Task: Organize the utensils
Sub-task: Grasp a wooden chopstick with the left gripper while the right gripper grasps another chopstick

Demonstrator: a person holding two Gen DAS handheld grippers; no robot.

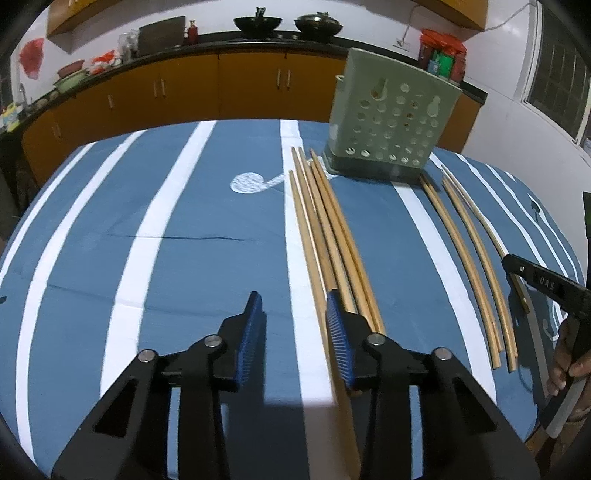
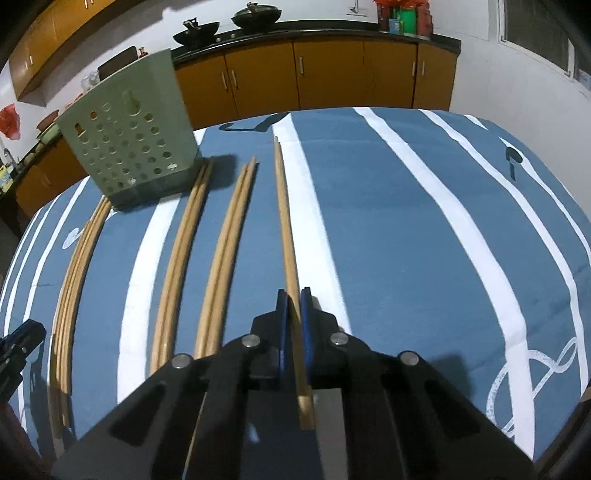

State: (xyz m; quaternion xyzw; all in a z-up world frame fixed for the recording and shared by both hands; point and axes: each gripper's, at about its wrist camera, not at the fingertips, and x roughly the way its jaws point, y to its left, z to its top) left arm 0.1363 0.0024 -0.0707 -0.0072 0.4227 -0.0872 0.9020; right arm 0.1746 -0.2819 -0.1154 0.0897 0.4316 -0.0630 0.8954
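Several long wooden chopsticks lie in groups on the blue striped tablecloth [image 1: 207, 258]. My left gripper [image 1: 295, 306] is open and empty, low over the cloth, its right finger beside a bundle of chopsticks [image 1: 325, 229]. My right gripper [image 2: 294, 299] is shut on a pair of chopsticks [image 2: 286, 221] that point away toward the far edge. Two more pairs [image 2: 229, 243] [image 2: 181, 251] lie to its left. A green perforated utensil holder [image 1: 388, 118] stands upright at the back; it also shows in the right wrist view [image 2: 129, 129].
Orange cabinets [image 1: 221, 85] with a dark counter carrying woks [image 1: 258, 24] and jars run behind the table. The right gripper and the hand holding it show at the left wrist view's right edge [image 1: 546, 284]. A window is at the far right.
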